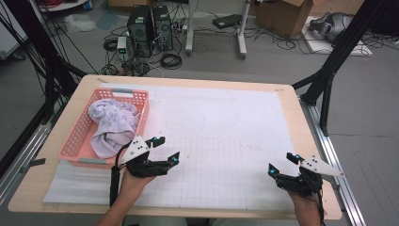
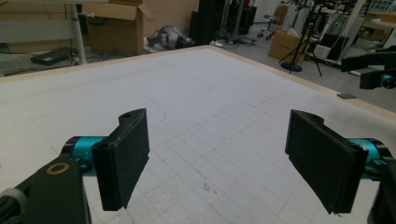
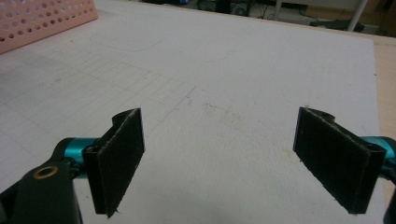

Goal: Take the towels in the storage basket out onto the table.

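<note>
Both claws hang empty, jaws wide apart: left gripper [image 1: 164,148], right gripper [image 1: 281,165]. The towel [image 1: 113,125] lies crumpled in the pink basket [image 1: 75,141], just left of the left gripper and well apart from the right. It looks soft, light, floppy; best pinched at a raised fold. No readable writing anywhere

Even, diffuse light is falling from overhead, keeping the white table sheet [image 1: 226,127] bright without harsh glare. Soft, faint shadows are lying under the left gripper [image 1: 168,149] and right gripper [image 1: 281,164]. The high view is looking slightly soft and low in detail. In both gripper views the near black pads [image 2: 122,158] are blurring slightly, and straight edges are bending toward the frame corners.
</note>
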Tool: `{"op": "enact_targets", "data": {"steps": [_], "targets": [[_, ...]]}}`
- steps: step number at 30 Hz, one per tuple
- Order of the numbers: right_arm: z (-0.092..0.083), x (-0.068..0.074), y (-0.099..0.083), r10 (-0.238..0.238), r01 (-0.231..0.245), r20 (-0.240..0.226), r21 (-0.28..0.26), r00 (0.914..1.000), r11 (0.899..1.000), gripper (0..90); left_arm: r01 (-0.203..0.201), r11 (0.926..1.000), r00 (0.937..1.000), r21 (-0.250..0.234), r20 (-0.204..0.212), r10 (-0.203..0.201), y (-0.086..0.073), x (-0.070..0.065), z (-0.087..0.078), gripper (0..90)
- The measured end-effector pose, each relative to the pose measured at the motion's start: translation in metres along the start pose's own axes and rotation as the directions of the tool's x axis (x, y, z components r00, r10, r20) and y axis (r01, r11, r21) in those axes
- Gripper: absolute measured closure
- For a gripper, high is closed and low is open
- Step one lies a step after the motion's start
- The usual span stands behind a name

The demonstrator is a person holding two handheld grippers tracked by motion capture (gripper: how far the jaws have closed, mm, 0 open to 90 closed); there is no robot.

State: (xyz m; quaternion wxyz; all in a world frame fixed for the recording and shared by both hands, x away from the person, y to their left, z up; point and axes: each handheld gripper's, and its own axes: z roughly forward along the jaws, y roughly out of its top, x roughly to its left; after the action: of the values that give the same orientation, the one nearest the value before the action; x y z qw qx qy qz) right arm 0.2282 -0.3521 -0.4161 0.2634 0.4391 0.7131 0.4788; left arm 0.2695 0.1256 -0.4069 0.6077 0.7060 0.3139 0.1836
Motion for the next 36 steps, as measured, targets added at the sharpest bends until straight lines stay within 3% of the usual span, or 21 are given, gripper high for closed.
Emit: {"op": "enact_targets", "data": {"steps": [8,12,16,21,29,36], "targets": [[-0.001,-0.001,0.001,0.000,0.000,-0.002,-0.005,1.0000,1.000,15.1,0.006,0.9995,0.9999,-0.030,-0.012,-0.007,0.016,0.006,-0.009,21.3],[0.000,0.000,0.001,0.006,-0.006,-0.003,0.000,1.0000,1.000,15.1,0.006,0.9978,1.0000,-0.067,-0.006,-0.007,0.032,0.014,-0.020,20.8],[0.000,0.000,0.001,0.004,-0.004,-0.004,0.002,1.0000,1.000,15.1,0.001,0.9974,0.9999,-0.073,-0.016,-0.002,0.042,0.020,-0.026,19.5],[0.000,-0.001,0.001,0.004,-0.004,-0.002,0.004,1.0000,1.000,15.1,0.008,0.9978,0.9964,-0.066,-0.084,-0.013,0.055,0.036,-0.037,16.2],[0.001,-0.001,0.000,0.006,-0.006,-0.003,0.010,1.0000,1.000,15.1,0.013,0.9978,0.9904,-0.065,-0.136,-0.021,0.067,0.067,-0.055,16.2],[0.002,0.000,0.000,0.006,-0.005,-0.006,0.014,1.0000,1.000,15.1,0.019,0.9994,0.9814,-0.029,-0.190,-0.024,0.067,0.093,-0.063,16.3]]}}
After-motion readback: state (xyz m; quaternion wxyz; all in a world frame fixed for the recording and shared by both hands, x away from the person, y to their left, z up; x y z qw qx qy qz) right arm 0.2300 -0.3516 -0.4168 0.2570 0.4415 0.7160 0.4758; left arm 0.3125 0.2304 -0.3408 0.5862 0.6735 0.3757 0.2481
